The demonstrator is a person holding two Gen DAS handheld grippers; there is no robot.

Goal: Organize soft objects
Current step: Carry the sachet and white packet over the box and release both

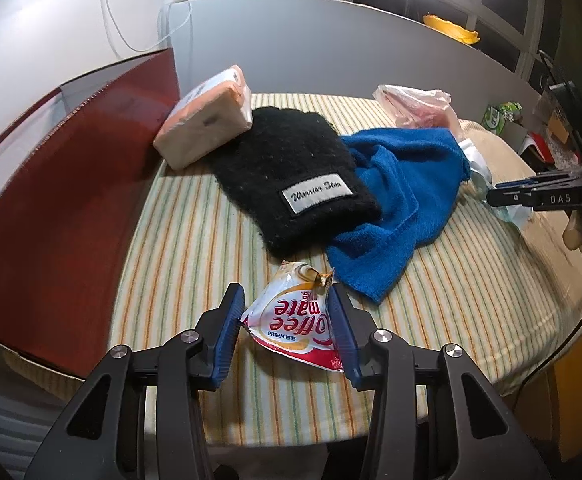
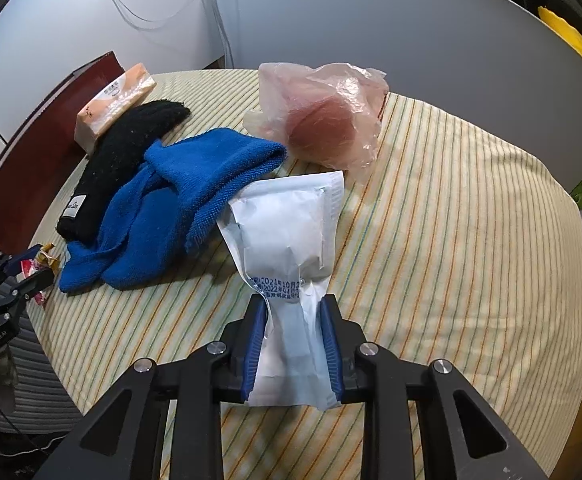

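Note:
My left gripper (image 1: pixel 287 300) is shut on a red-and-white Coffee-mate sachet (image 1: pixel 295 324), both blue pads touching its sides, just above the striped cloth (image 1: pixel 179 240). My right gripper (image 2: pixel 293 306) is shut on a white paper packet (image 2: pixel 291 236) and holds it above the cloth. On the cloth lie a black knit hat (image 1: pixel 291 172) with a white label, a blue towel (image 1: pixel 403 196), a peach tissue pack (image 1: pixel 207 120) and a pink plastic bag (image 2: pixel 327 120) holding something red. The right gripper shows at the right edge of the left wrist view (image 1: pixel 491 198).
A dark red box (image 1: pixel 71 184) with an open flap stands along the cloth's left side. A grey panel (image 1: pixel 331 40) backs the table. A green box (image 1: pixel 499 116) and clutter sit at the far right. The table edge runs near my left gripper.

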